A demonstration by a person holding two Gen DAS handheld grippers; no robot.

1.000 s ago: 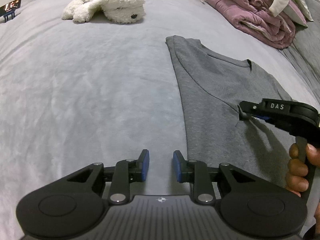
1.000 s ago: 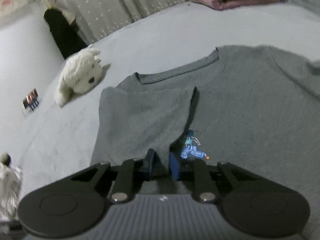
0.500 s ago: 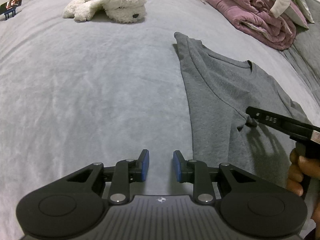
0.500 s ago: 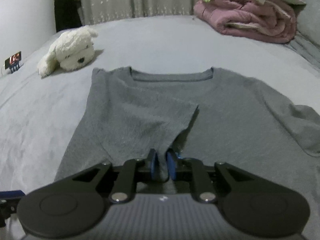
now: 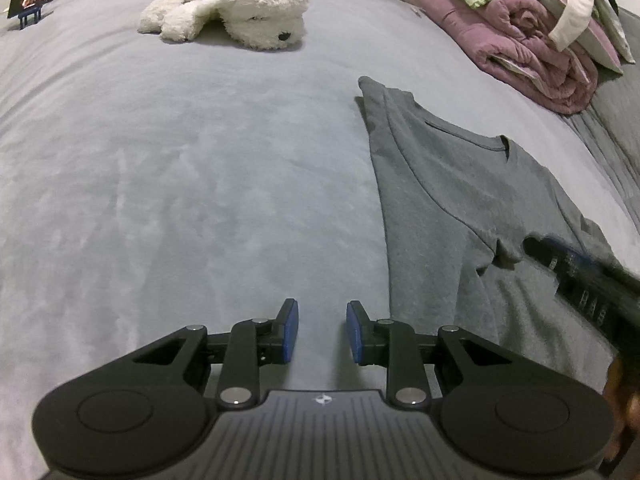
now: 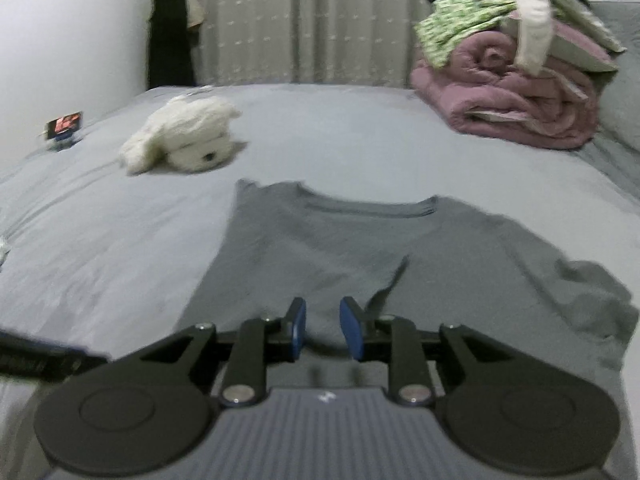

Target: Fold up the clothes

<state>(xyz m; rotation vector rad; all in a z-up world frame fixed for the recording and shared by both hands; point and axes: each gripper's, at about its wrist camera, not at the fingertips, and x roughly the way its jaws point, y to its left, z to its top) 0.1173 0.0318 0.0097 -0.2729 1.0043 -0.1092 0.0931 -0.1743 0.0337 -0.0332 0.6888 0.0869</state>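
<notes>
Left wrist view: the left gripper [image 5: 322, 330] is hovering over bare bed [image 5: 180, 200], its blue pads parted by a clear gap and holding nothing. The shirt [image 5: 460, 200] is lying ahead and to its right, the near edge just beside the right pad. Over the last second this gripper has been holding almost the same pose, low and level and aimed up the bed, while the shirt's left side has been settling flat with its sleeve folded inward. The right gripper [image 5: 580, 276] is showing at the far right edge as a dark blurred bar low over the shirt (a half-second ago it was pinching the folded flap there). A toy dog [image 5: 236, 16] is lying far ahead, a blanket pile [image 5: 532, 36] far ahead to the right.

Right wrist view: the right gripper [image 6: 323, 328] is now parted, with nothing between its pads; a second ago they were pinched on the cloth. So the flap has been let go and is lying on the shirt [image 6: 360, 248] just ahead, collar farther ahead, the right sleeve still spread out and rumpled. That reads as one side fold laid down, with the other side left to fold. The tool is sitting level and close above the shirt's lower part, pointing at the collar.
</notes>
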